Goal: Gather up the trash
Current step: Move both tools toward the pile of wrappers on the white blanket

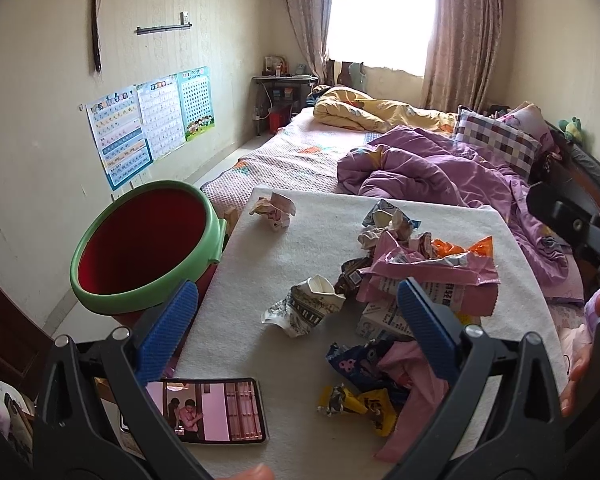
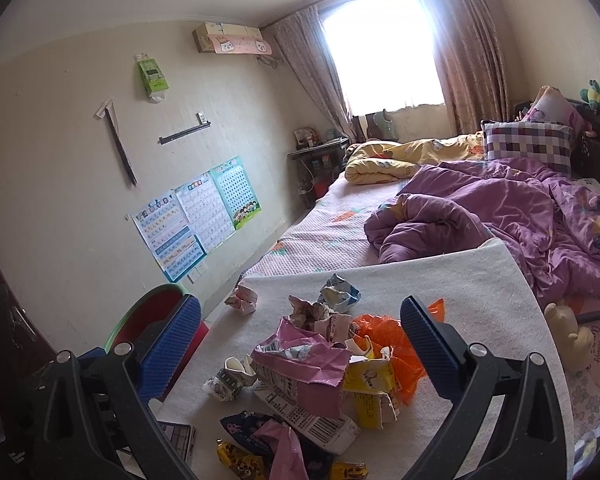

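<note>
I've got both tongs hovering above the desk [image 1: 400,216], a white padded surface at the foot of the bed [image 1: 300,152], w/ a purple quilt [image 1: 440,168] bunched just beyond its far edge. Left tongs [image 1: 298,320] are spread wide, blue pads apart, nothing between them, tilted down toward the desk; a fingertip shows at the bottom edge of that view. Right tongs [image 2: 300,344] likewise gape open, empty, angled down over the trash pile [image 2: 324,356], which sits mid-desk: a pink wrapper [image 1: 424,276] on top of a crushed carton, an orange bag [image 2: 384,332] on its right side, a yellow carton [image 2: 372,388] just beside that. A crumpled patterned carton [image 1: 304,308] lies a little apart on the left of the pile, and a small paper ball [image 1: 274,208] sits alone near the far left corner. Bin [image 1: 148,240], green rim & red inside, stands just off the desk's left edge, tipped toward me; can't see anything in it. A phone [image 1: 216,412] lies at the near left edge of the desk, screen lit.
</note>
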`<action>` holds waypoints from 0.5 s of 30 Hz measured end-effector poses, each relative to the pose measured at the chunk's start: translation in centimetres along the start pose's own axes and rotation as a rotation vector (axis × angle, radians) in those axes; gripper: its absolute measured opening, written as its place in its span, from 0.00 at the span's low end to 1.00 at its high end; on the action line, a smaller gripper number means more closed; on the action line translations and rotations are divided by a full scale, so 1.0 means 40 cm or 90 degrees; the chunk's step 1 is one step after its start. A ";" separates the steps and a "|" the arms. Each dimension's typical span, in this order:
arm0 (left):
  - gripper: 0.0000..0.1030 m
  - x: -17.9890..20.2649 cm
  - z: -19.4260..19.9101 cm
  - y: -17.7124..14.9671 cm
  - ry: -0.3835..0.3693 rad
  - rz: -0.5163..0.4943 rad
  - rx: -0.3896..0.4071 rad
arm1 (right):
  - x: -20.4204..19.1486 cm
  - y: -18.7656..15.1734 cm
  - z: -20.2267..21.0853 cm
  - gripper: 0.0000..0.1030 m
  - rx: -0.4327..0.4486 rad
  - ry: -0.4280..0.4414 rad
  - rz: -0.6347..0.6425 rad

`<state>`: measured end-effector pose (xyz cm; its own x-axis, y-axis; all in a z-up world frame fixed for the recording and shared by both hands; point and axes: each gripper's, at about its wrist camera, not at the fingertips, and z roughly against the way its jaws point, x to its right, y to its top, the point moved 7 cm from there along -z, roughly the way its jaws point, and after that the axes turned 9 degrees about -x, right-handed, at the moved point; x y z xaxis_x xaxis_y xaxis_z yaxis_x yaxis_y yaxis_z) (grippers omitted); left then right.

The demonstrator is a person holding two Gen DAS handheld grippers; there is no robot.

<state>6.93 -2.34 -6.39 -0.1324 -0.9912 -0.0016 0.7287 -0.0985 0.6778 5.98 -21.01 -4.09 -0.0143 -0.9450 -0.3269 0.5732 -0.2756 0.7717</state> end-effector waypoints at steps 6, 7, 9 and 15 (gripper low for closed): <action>0.95 -0.016 -0.010 0.007 0.002 0.005 -0.002 | -0.001 0.003 -0.004 0.93 -0.003 0.003 0.004; 0.95 -0.019 -0.011 0.008 0.002 0.006 -0.002 | -0.002 0.005 -0.007 0.93 -0.004 0.003 0.005; 0.95 -0.027 -0.012 0.011 0.004 0.010 0.000 | -0.010 0.011 -0.014 0.93 -0.007 0.005 0.010; 0.95 -0.073 -0.009 0.035 0.026 0.031 0.012 | -0.045 0.034 -0.024 0.93 -0.007 0.015 0.036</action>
<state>8.59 0.38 -5.70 -0.0696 -0.9976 0.0015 0.7207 -0.0493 0.6915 7.56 -19.51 -2.99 0.0367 -0.9546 -0.2958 0.5811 -0.2204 0.7834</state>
